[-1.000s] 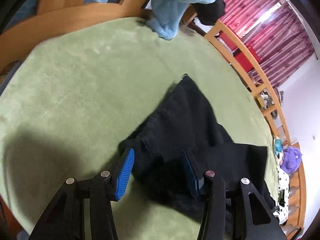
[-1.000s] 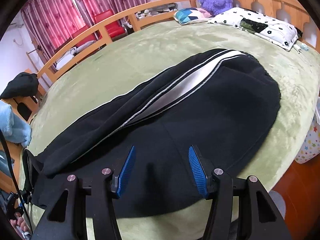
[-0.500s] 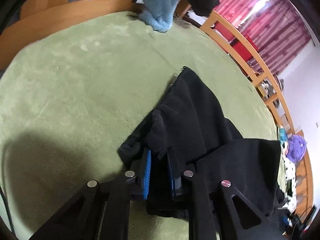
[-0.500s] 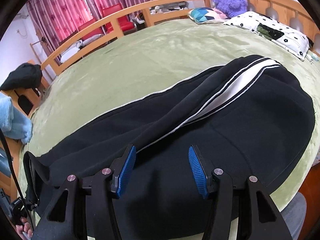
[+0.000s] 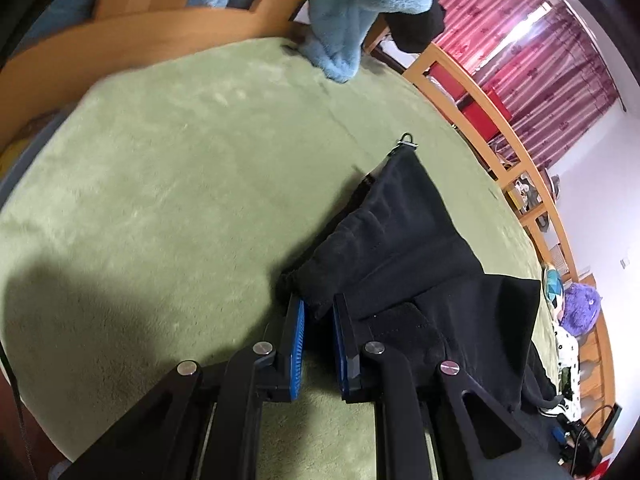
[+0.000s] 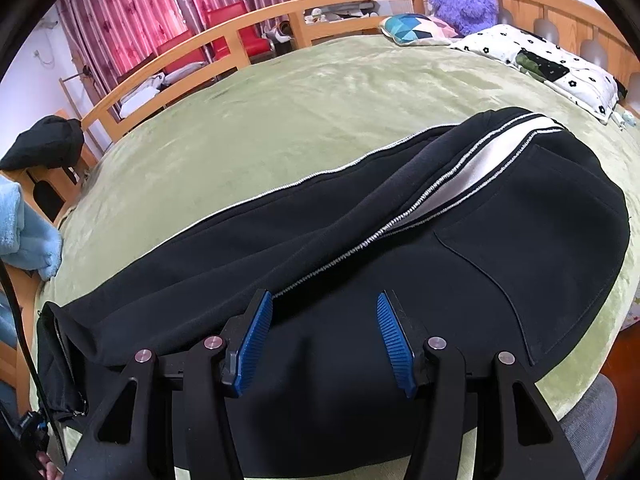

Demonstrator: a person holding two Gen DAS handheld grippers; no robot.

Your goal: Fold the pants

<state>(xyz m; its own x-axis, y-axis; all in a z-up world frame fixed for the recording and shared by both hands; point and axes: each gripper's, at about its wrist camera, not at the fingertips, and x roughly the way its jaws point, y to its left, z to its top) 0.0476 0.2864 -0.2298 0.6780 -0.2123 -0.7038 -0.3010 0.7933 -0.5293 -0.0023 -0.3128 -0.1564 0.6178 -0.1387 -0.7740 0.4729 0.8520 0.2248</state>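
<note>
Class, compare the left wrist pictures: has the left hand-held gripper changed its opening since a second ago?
Yes. The left hand-held gripper has closed: its jaws, wide apart before, now pinch the black pants' cuff edge, with the green blanket unchanged beneath.

Hidden and cut-off parts around the bed

The left gripper [image 5: 318, 316] covers the pants [image 5: 404, 248] edge where its pads meet, so how much cloth sits between them cannot be told. The blue blanket [image 5: 356, 8] runs out past the top edge. In the right wrist view the pants' left end sinks into shadow at the frame's edge (a cable [image 6: 16, 320] crosses there), and small items on the shelf [image 6: 320, 12] behind the rail are too small to tell.
</note>
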